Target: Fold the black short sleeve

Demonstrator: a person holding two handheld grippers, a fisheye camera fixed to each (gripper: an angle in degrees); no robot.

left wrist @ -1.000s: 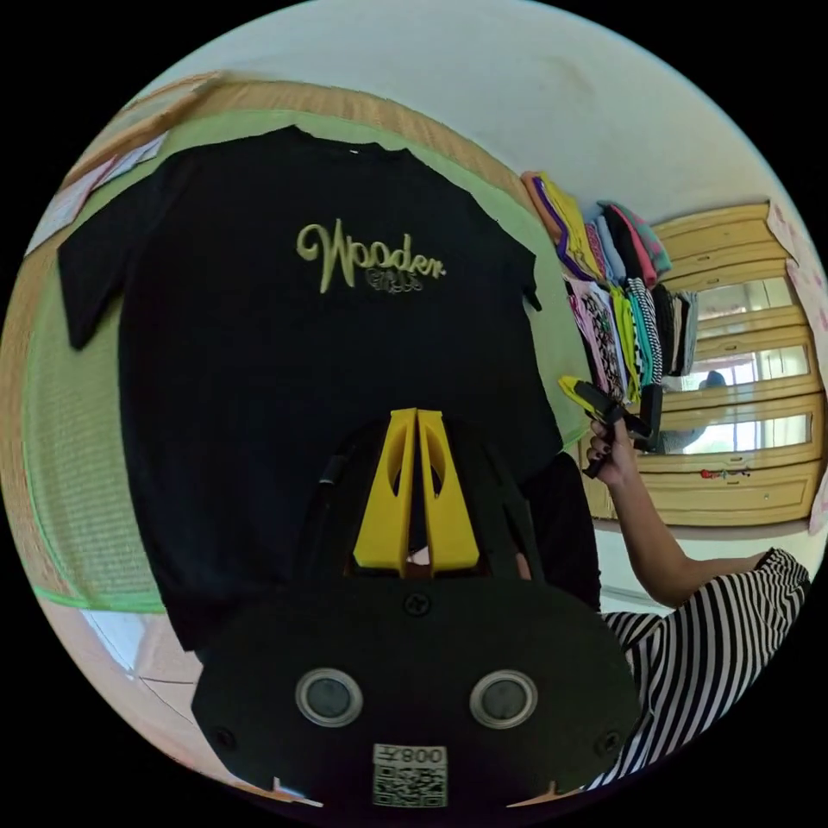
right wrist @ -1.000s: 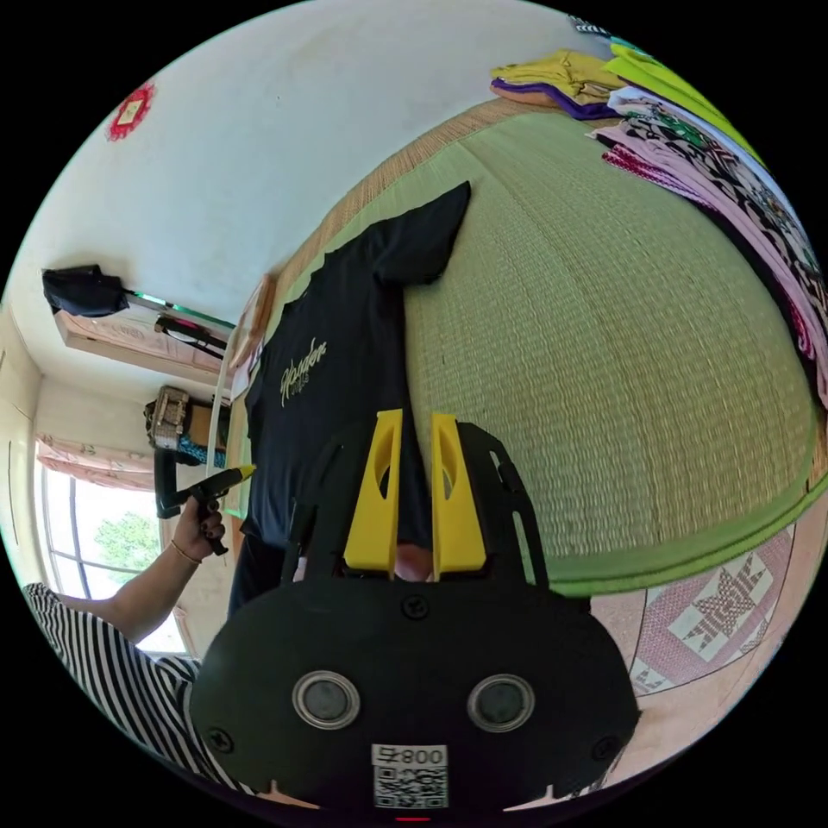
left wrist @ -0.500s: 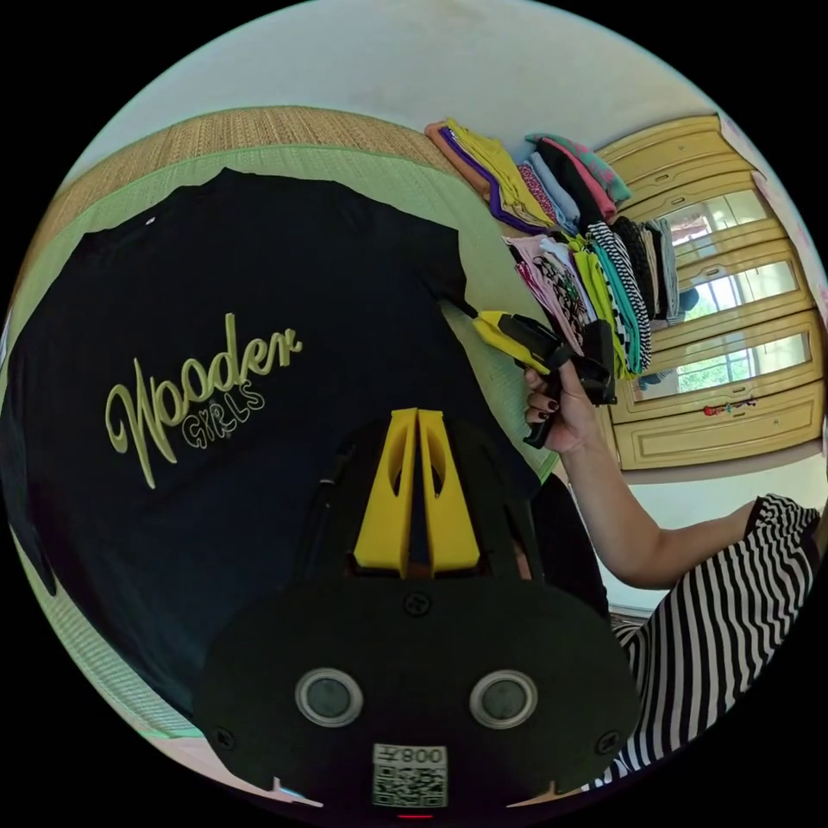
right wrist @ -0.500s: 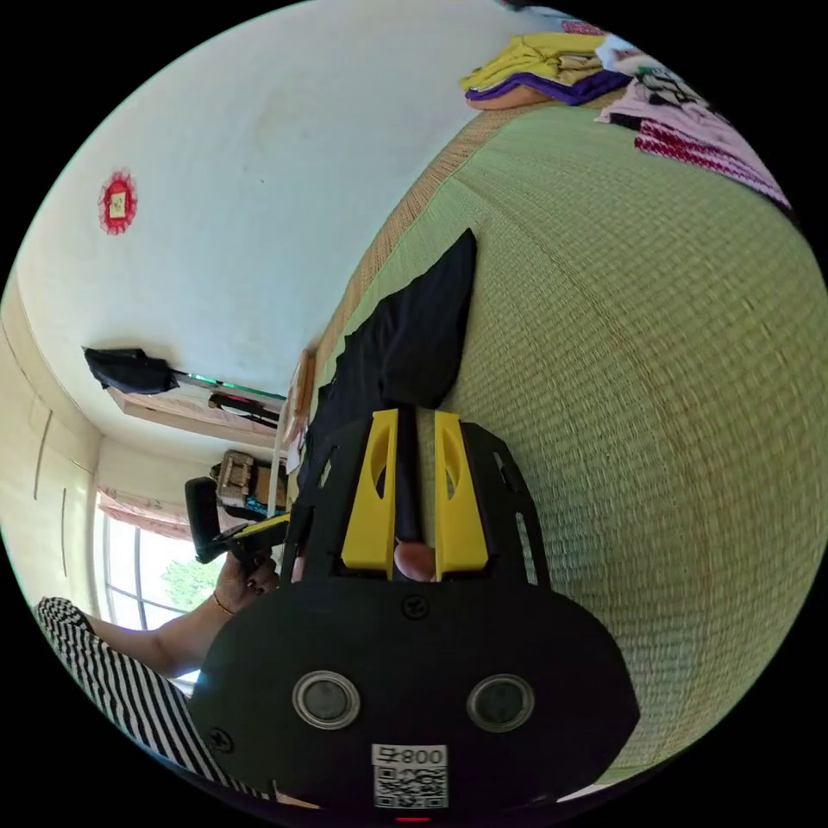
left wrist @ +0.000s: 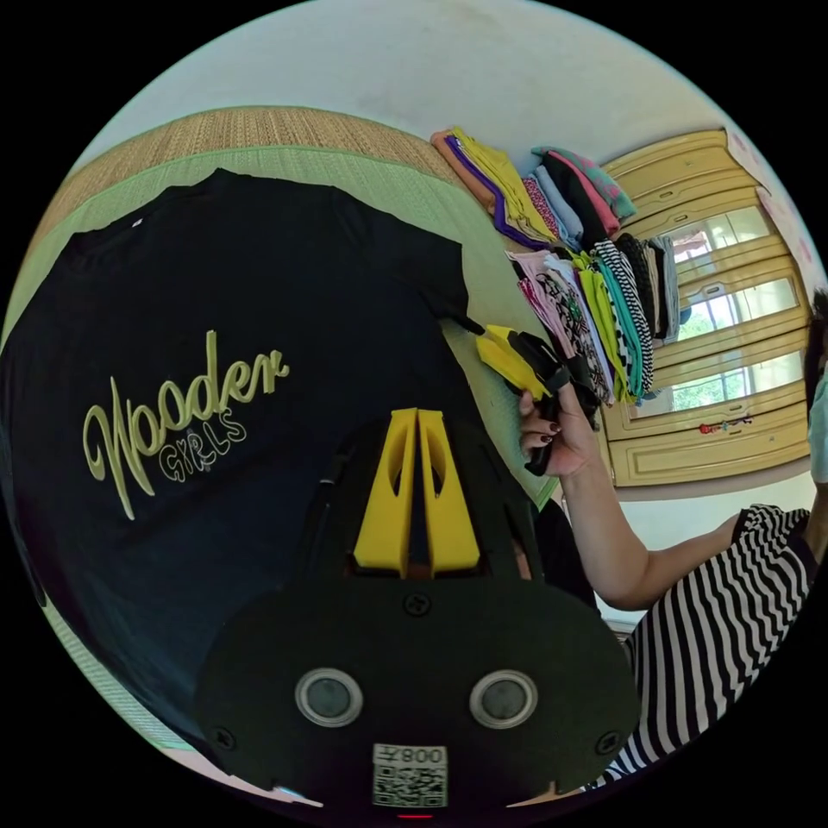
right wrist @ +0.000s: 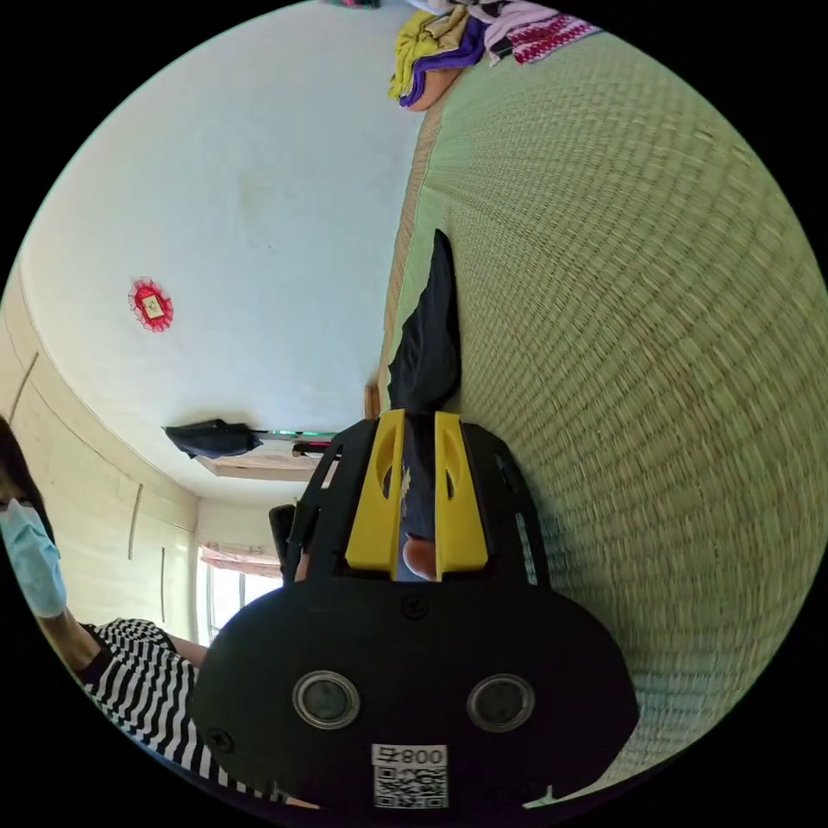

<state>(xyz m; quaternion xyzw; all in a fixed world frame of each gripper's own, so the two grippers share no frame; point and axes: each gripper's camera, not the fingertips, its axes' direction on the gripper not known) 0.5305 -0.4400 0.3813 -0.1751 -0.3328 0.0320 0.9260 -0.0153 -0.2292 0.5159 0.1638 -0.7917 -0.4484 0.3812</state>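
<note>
A black T-shirt (left wrist: 216,345) with yellow letters on the front lies flat on a green woven mat (right wrist: 647,345). The left gripper (left wrist: 417,418) hovers over the bottom part of the shirt, and its two yellow jaws are pressed together with nothing between them. In the left gripper view, a hand (left wrist: 561,431) holds the right gripper (left wrist: 496,349) just beside the shirt's sleeve (left wrist: 444,289). In the right gripper view, the right gripper's (right wrist: 418,418) jaws stand a little apart, low by the mat, with the sleeve's (right wrist: 427,345) black cloth showing between them; whether they pinch it is hard to tell. A pile of folded clothes (left wrist: 586,276) sits at the far side of the mat, near a yellow wardrobe (left wrist: 724,379).
</note>
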